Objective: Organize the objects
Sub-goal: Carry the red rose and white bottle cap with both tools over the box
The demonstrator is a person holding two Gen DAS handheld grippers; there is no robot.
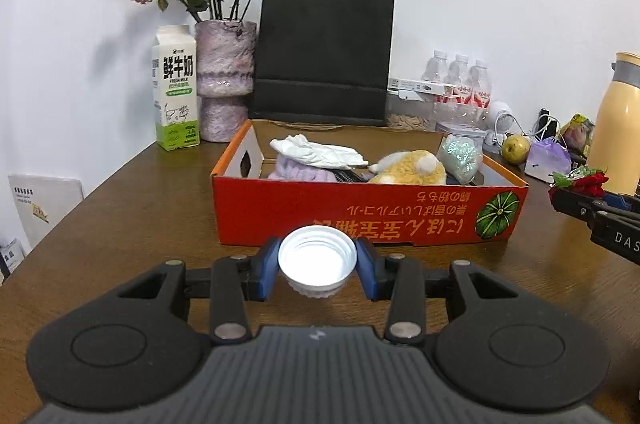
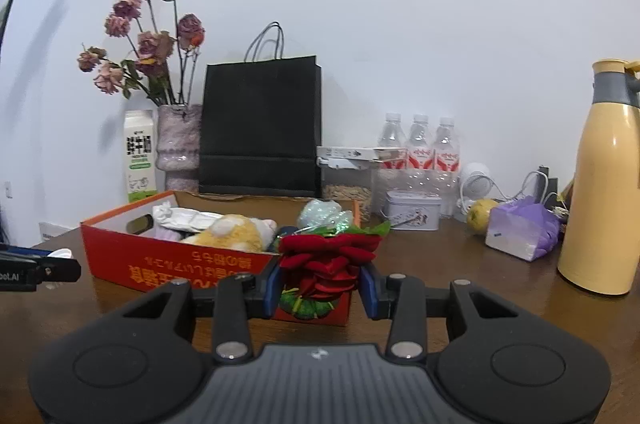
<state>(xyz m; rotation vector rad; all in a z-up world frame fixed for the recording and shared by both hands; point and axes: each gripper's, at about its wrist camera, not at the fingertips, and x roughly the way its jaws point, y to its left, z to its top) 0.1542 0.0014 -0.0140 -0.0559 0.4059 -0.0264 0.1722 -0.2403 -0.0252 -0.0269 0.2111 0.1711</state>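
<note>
Clamping a white bottle cap (image 1: 317, 261) between its blue pads, the left gripper (image 1: 317, 266) holds it above the brown surface (image 1: 132, 216), open side turned up and toward the camera, with the jaws narrow and pressed on its ribbed rim. Straight ahead and just beyond the cap stands the orange cardboard box (image 1: 360, 214), its long side lying across the gripper's line, so the near wall is the one thing the cap must clear, and the coming move looks like a lift forward over that wall. The right gripper (image 2: 322, 282) is likewise closed on a red fabric rose (image 2: 326, 260) with green leaves, and it sits near the right-hand corner of the same box; both hands seem about equally near, each to its own end. Inside the box lie a white glove (image 1: 320, 152), a lilac cloth (image 1: 304, 174), a yellow plush toy (image 1: 412, 170) and a glittery green pouch (image 1: 460, 152), leaving little bare floor. Behind the box stand a milk carton (image 1: 175, 88), a vase of dried roses (image 1: 226, 76), a black paper bag (image 1: 324, 52) and water bottles (image 1: 460, 80). Off to the right are a pear (image 2: 482, 216), a purple tissue pack (image 2: 522, 232) and a yellow flask (image 2: 604, 184).
</note>
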